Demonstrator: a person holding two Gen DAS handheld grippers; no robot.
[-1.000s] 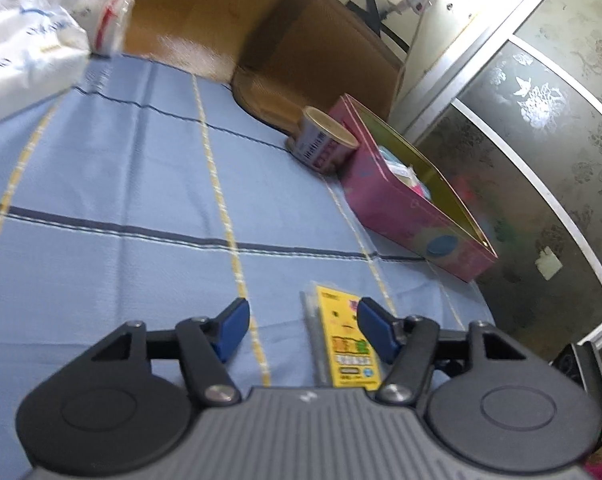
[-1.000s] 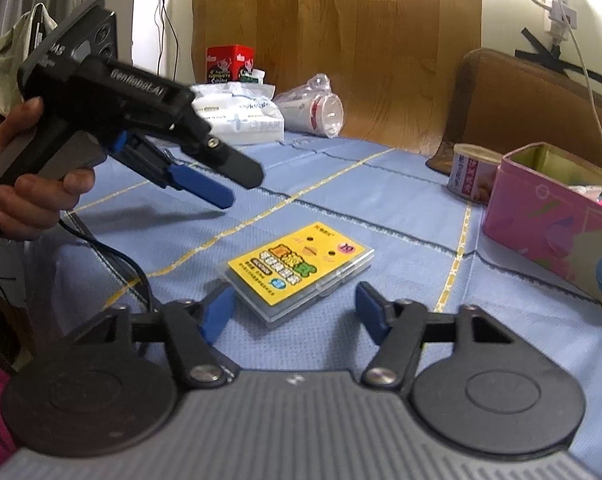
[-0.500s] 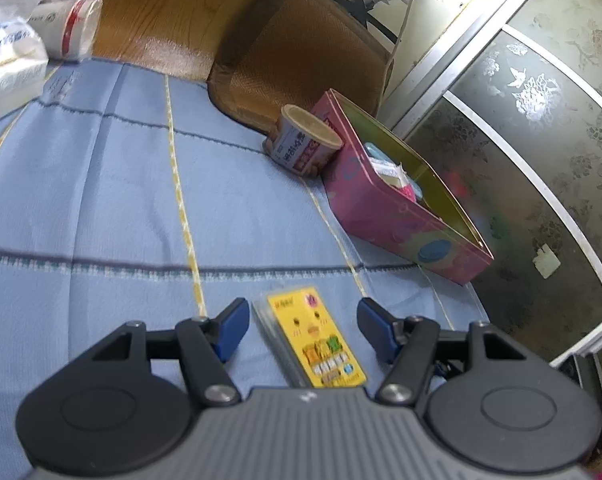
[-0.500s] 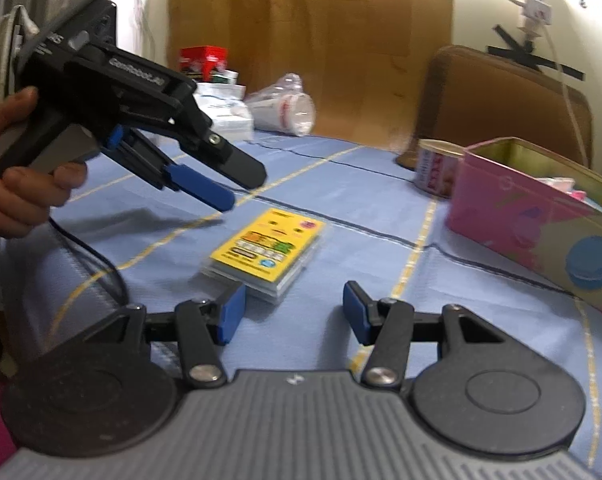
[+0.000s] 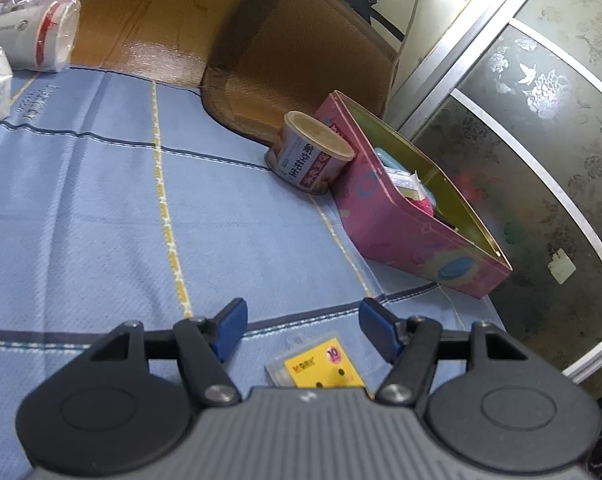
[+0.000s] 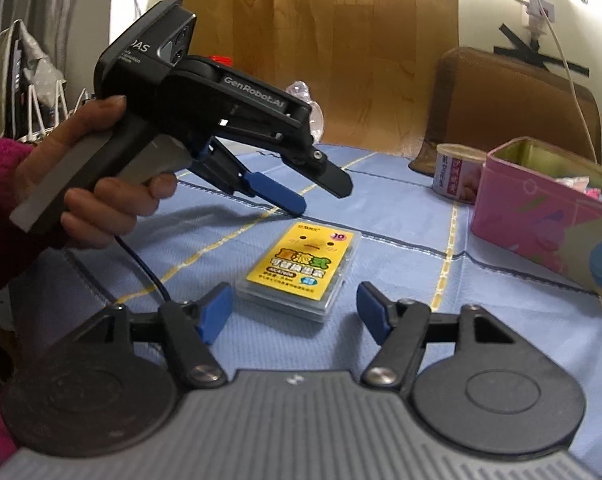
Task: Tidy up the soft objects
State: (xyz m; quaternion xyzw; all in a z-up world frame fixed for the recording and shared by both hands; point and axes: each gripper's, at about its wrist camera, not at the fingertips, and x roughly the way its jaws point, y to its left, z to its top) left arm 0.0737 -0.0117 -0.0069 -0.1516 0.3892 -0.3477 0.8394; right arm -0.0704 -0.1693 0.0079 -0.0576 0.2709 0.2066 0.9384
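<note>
Pack (image 6: pixel 301 270) lies flat on our blue cloth (image 5: pixel 101 208), the pink tin (image 6: pixel 541 208) at its 2 o'clock. Our right gripper (image 6: pixel 295 312) has just been widening, jaws apart either side of the pack's near end, touching nothing. Our left gripper (image 6: pixel 321 192), at 11 o'clock above it, stands half-spread, empty.

Open blue tabletop (image 5: pixel 101 208) stretches ahead; a tin can (image 5: pixel 309 156) and pink box (image 5: pixel 405 232) block the right edge, bagged cups (image 5: pixel 41 36) the far-left corner.
</note>
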